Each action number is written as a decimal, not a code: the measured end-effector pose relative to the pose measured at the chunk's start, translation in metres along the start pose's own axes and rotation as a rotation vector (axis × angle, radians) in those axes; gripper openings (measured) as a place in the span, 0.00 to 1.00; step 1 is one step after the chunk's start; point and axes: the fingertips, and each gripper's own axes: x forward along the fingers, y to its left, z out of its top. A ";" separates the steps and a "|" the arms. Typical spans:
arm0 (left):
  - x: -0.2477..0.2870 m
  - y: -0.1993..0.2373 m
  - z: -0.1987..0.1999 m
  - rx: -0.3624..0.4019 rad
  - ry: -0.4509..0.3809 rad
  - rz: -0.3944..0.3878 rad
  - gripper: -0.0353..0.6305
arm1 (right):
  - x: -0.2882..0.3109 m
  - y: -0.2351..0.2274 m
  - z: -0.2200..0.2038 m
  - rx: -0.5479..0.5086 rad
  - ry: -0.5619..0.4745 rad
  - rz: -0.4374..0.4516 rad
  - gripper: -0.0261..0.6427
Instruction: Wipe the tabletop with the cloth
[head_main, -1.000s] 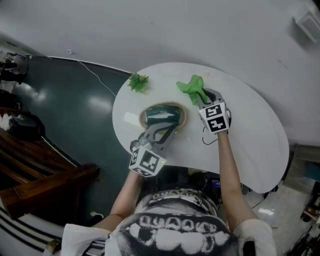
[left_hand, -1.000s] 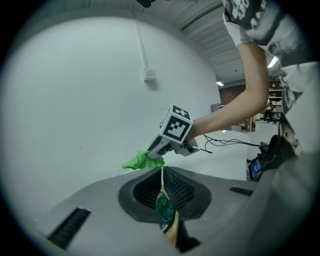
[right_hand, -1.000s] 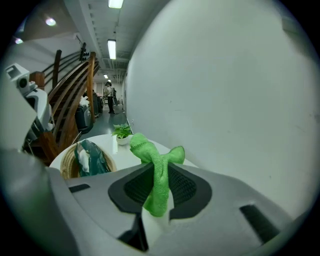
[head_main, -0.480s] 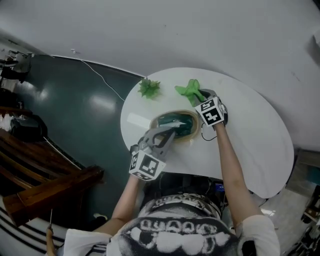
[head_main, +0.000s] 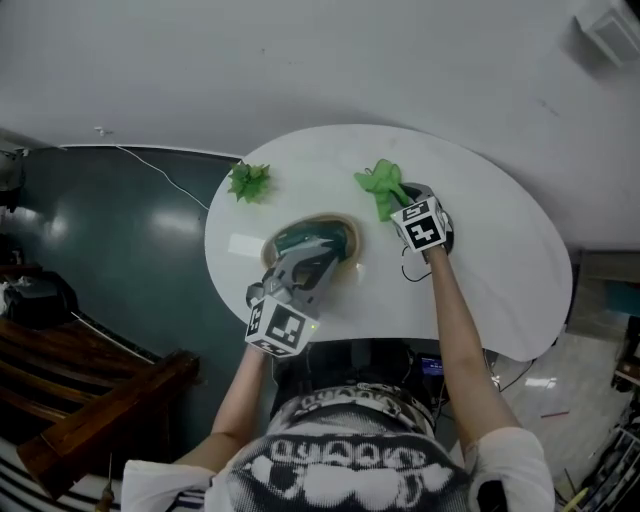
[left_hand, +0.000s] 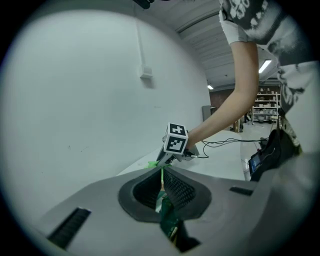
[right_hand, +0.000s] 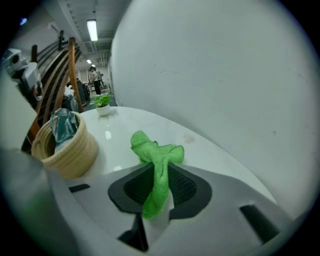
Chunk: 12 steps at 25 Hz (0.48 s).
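Cloth (right_hand: 156, 155), beside basket (right_hand: 75, 150), clamped in right gripper (right_hand: 159, 185) fingers: soft, light, best held bunched. At basket, left gripper (left_hand: 162, 200) fingers pinch teal item (left_hand: 167, 220), possibly fabric.

My left arm bent, left claw (head_main: 322, 256) clamped on teal item (left_hand: 167, 219) | right arm stretched far, right claw (head_main: 394, 201) pinching cloth (right_hand: 156, 154)

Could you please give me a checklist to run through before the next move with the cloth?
1. Green cloth clamped in right gripper: ok.
2. Cloth pressed flat on the tabletop: cannot tell.
3. Basket apart from the cloth: ok.
4. Small plant apart from the cloth: ok.
5. Left gripper free to help: not ok, shut on a teal item at the basket.
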 end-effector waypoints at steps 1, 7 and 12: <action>0.004 -0.003 0.004 0.009 -0.005 -0.012 0.07 | -0.006 -0.007 -0.009 0.024 0.005 -0.014 0.17; 0.026 -0.029 0.026 0.045 -0.027 -0.062 0.07 | -0.040 -0.050 -0.059 0.099 0.027 -0.093 0.17; 0.046 -0.059 0.046 0.064 -0.026 -0.085 0.07 | -0.067 -0.090 -0.104 0.150 0.041 -0.136 0.17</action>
